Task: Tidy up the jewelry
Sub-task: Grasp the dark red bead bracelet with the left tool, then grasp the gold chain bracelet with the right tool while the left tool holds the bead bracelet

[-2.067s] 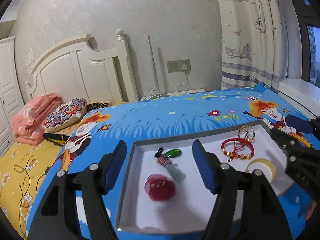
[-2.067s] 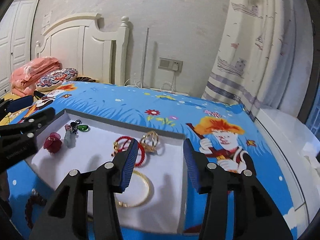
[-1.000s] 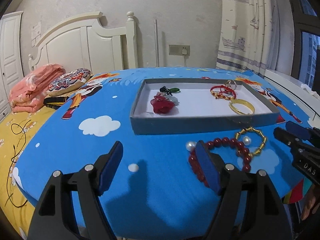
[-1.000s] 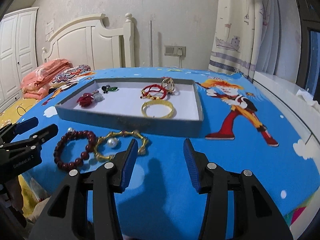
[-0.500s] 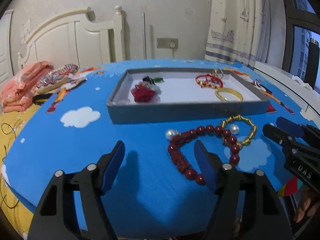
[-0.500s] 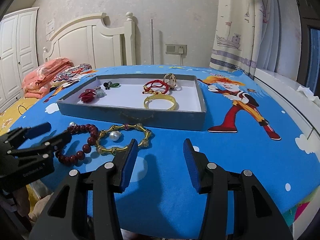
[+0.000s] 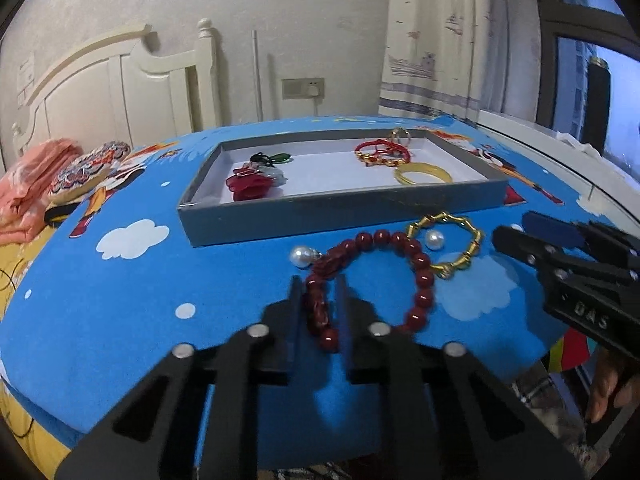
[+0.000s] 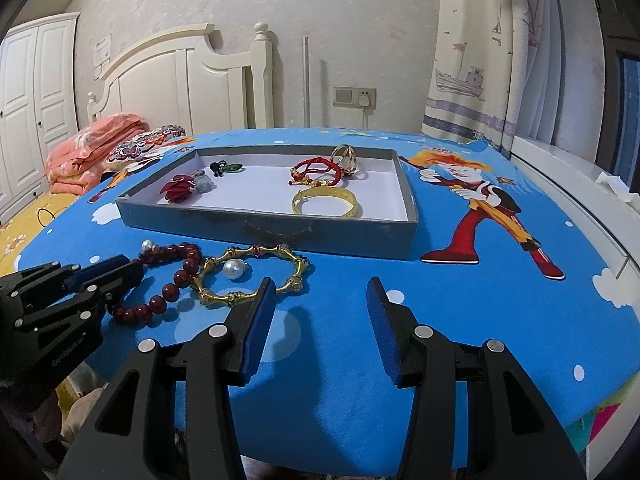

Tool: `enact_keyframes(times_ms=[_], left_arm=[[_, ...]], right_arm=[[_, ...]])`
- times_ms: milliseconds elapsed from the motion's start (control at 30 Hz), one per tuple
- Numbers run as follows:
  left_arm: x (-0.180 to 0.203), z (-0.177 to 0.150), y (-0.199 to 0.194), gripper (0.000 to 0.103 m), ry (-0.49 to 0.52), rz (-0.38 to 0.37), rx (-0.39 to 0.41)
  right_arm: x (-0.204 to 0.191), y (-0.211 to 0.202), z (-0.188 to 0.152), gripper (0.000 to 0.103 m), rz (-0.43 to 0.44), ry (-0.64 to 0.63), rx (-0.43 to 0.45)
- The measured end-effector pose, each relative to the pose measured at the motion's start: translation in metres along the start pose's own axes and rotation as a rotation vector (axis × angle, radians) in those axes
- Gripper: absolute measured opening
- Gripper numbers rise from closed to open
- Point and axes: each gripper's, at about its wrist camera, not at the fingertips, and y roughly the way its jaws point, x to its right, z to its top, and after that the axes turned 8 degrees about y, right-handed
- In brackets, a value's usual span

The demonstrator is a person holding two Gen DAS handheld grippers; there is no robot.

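Red beads (image 7: pixel 416 264) lie on the blue cloth (image 7: pixel 120 292) just in front of the grey tray (image 7: pixel 340 210), w/ the left gripper (image 7: pixel 318 300) pinched narrow on the near-left arc of the strand. Right gripper (image 8: pixel 320 320) hangs wide, holding nothing, near the gold bangle (image 8: pixel 256 276).

Risks, as I judge them:
- Grip is on a few round beads only, so they could roll out between the jaws on lift.
- Strand overlaps the bangle's edge, and a pearl (image 7: pixel 434 239) sits inside it. A quick lift may drag both.
- Another pearl (image 7: pixel 302 257) touches the strand and could get knocked off the cloth.
- Hanging loop may catch the tray wall unless it goes high enough.
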Motion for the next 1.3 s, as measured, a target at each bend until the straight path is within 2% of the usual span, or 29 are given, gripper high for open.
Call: enact_keyframes(times_ms=[267,467,600,667,800,967,1200,1300], left_arm=[[-0.01,-0.004,-0.002,0.011,-0.037,0.011,0.003],[-0.013,-0.005,-0.005,0.011,-0.038,0.025,0.004],[-0.017,-0.006,-0.004,0.011,-0.049,0.037,0.003],[-0.019,-0.006,-0.004,0.011,-0.046,0.038,0.004],[-0.02,-0.007,-0.003,0.013,-0.052,0.041,0.005],[-0.02,-0.007,-0.003,0.014,-0.06,0.039,0.006],[-0.021,-0.007,-0.002,0.022,-0.07,0.055,0.006],[-0.019,-0.008,-0.001,0.029,-0.056,0.074,0.008]], right_arm=[[0.003,0.001,0.005,0.045,0.011,0.049,-0.012],[-0.01,0.006,0.009,0.045,0.032,0.036,-0.039],[-0.018,0.016,0.005,0.045,-0.041,-0.017,-0.06],[-0.012,0.019,0.007,0.045,-0.109,-0.016,-0.078],[0.004,0.02,0.011,0.045,-0.101,0.047,-0.085],[0.002,0.011,0.017,0.045,-0.086,0.058,-0.062],[-0.01,0.03,0.017,0.044,-0.136,0.002,-0.069],[-0.011,0.034,0.015,0.036,-0.142,-0.012,-0.075]])
